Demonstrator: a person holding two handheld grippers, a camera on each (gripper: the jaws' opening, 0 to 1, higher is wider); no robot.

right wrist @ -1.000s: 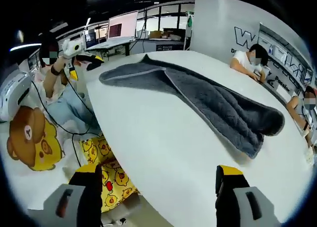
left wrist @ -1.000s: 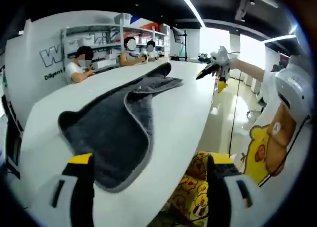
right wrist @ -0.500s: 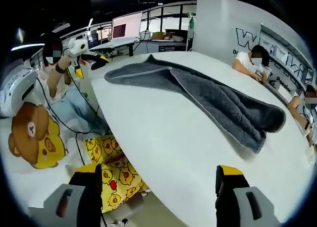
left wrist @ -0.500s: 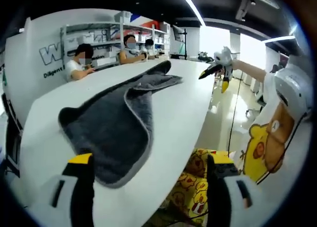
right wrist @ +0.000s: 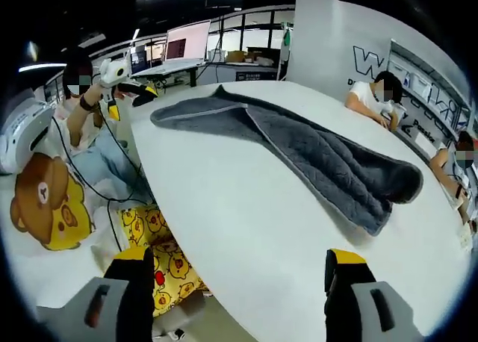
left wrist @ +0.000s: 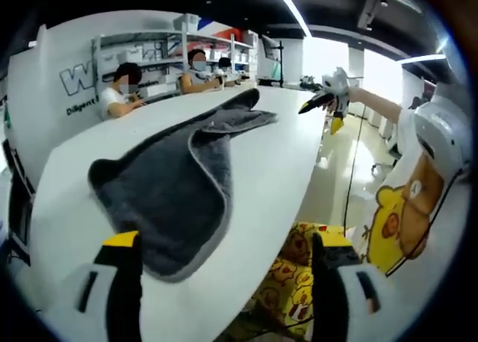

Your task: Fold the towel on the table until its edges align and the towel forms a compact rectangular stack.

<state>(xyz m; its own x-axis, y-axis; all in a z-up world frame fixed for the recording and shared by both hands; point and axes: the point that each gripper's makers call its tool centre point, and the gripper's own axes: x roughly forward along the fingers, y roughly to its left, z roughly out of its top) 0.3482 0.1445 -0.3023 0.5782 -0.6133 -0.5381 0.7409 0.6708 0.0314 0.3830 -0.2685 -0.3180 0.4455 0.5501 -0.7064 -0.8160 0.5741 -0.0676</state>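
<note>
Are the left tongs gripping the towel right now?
No. In the left gripper view the left tongs stand open and empty, apart from the towel lying on the table.

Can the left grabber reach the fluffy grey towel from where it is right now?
Probably yes. The left gripper is open, and the near corner of the fluffy grey towel lies just ahead of its jaws on the white table, with nothing between them.

White table [left wrist: 269, 170] w/ rounded edge carries one grey towel [left wrist: 175, 185], loosely folded lengthwise (pale trim along its edges), stretched along the tabletop; surface around it bare white in both views.
</note>
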